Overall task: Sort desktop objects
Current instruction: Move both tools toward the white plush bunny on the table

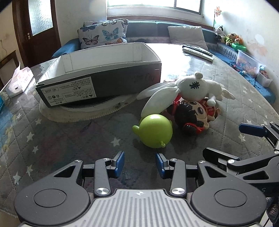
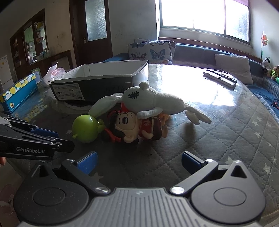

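Quilted star-print table (image 1: 73, 132) below bright window (image 2: 204, 15); left gripper (image 1: 140, 164) and right gripper (image 2: 139, 161) released, nothing held.

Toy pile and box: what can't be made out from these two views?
- Doll: the white plush lying on it hides much of its body in both views.
- Box floor: hidden by its near wall in both views.
- Green toy: its face is turned away in both views.
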`<move>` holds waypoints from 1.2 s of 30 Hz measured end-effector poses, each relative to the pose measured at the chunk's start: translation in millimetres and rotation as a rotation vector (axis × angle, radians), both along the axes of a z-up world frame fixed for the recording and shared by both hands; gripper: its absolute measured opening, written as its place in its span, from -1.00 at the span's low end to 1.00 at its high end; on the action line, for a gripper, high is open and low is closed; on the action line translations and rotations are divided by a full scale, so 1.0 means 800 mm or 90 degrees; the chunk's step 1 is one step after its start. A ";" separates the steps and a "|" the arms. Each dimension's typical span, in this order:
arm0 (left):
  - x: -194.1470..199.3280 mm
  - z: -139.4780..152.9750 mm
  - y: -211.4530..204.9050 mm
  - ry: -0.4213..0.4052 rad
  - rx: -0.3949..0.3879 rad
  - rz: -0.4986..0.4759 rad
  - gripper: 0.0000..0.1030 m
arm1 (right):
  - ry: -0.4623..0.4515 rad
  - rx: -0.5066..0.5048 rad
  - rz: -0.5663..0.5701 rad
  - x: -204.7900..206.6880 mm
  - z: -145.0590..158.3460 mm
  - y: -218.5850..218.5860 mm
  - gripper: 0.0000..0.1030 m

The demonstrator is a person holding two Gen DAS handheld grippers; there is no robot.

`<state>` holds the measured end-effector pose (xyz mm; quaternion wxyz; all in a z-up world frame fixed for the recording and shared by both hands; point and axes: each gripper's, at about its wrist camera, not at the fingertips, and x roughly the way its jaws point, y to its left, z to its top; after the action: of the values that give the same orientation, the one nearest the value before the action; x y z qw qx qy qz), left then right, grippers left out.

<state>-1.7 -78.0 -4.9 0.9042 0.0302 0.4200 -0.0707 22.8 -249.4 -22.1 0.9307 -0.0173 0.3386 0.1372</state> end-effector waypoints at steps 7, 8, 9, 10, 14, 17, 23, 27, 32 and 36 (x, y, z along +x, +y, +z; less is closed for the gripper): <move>0.005 -0.004 -0.001 0.016 0.007 0.000 -0.19 | 0.004 0.001 0.004 0.004 -0.001 0.002 1.00; 0.006 -0.004 -0.001 0.017 0.006 -0.001 -0.19 | 0.005 0.002 0.004 0.005 -0.002 0.002 1.00; 0.007 -0.004 -0.001 0.019 0.006 -0.001 -0.19 | 0.006 0.002 0.004 0.005 -0.002 0.002 1.00; 0.007 -0.004 -0.001 0.021 0.006 -0.001 -0.19 | 0.008 0.002 0.004 0.006 -0.003 0.002 1.00; 0.010 -0.005 -0.002 0.025 0.008 0.000 -0.19 | 0.010 0.003 0.004 0.008 -0.003 0.003 1.00; 0.011 -0.005 -0.003 0.027 0.011 -0.003 -0.19 | 0.009 0.004 0.007 0.009 -0.002 0.004 1.00; 0.016 -0.005 -0.005 0.035 0.012 -0.004 -0.19 | 0.014 0.007 0.007 0.014 -0.003 0.004 1.00; 0.018 -0.005 -0.005 0.037 0.010 -0.004 -0.19 | 0.017 0.008 0.006 0.017 -0.004 0.003 1.00; 0.020 -0.005 -0.006 0.041 0.013 -0.005 -0.19 | 0.019 0.010 0.003 0.019 -0.005 0.002 1.00; 0.022 -0.005 -0.006 0.043 0.012 -0.007 -0.19 | 0.020 0.012 0.004 0.021 -0.004 0.002 1.00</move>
<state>16.2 -82.7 -8.5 0.8887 0.0388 0.4511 -0.0727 39.2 -247.5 -25.4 0.9250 -0.0078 0.3517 0.1437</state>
